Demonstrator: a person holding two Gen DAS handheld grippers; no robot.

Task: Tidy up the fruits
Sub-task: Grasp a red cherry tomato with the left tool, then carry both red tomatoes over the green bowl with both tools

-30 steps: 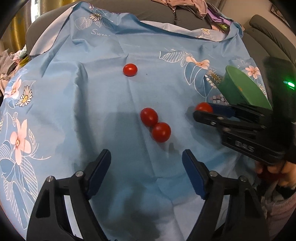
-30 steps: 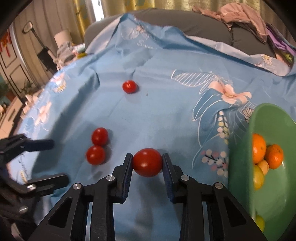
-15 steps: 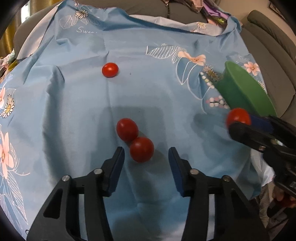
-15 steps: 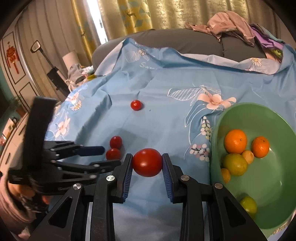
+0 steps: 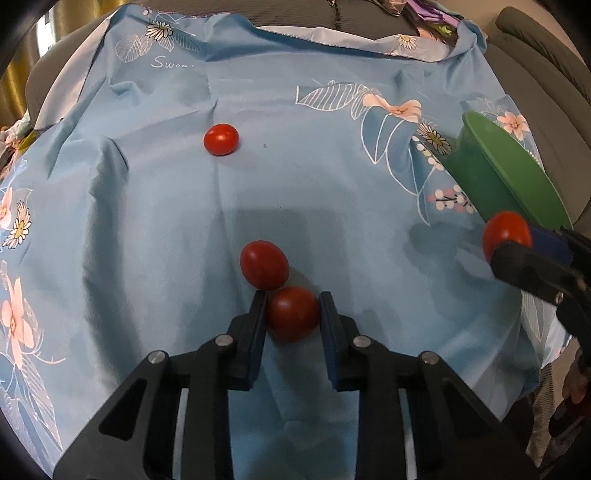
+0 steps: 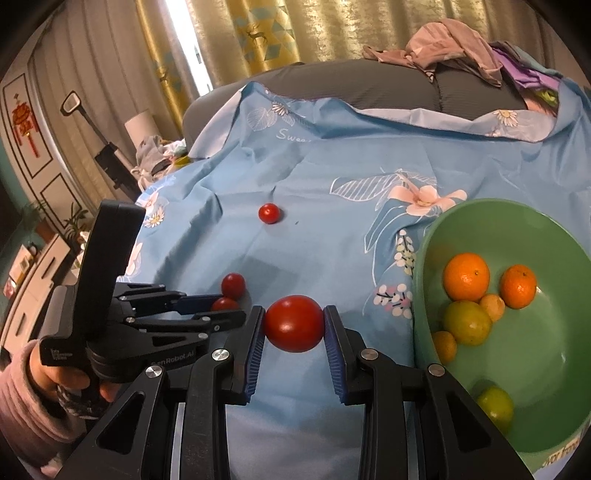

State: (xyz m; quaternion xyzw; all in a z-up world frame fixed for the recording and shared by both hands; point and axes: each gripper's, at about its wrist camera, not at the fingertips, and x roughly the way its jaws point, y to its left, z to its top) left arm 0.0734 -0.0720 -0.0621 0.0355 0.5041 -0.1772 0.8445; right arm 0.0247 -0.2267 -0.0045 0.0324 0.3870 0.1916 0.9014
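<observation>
Left claw (image 5: 292, 314) has closed on 1 tomato (image 5: 293, 313) (right claw (image 6: 294, 325) grips another (image 6: 294, 323)).

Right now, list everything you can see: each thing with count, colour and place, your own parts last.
tomatoes: four, red; one far out alone on the cloth, one loose mid-cloth, one touching it between the left pads, one between the right pads
bowl: one, green, right side of the cloth
citrus fruits: six, orange and yellow-green, inside the bowl
cloth: one, light blue with flowers, spread over a grey sofa
clothes: a pinkish and purple heap on the sofa back
curtains: yellow, behind the sofa
left gripper: black, blue pads, shut on a tomato
right gripper: same, holding a tomato beside the bowl
hand: pink sleeve, holding the left gripper
</observation>
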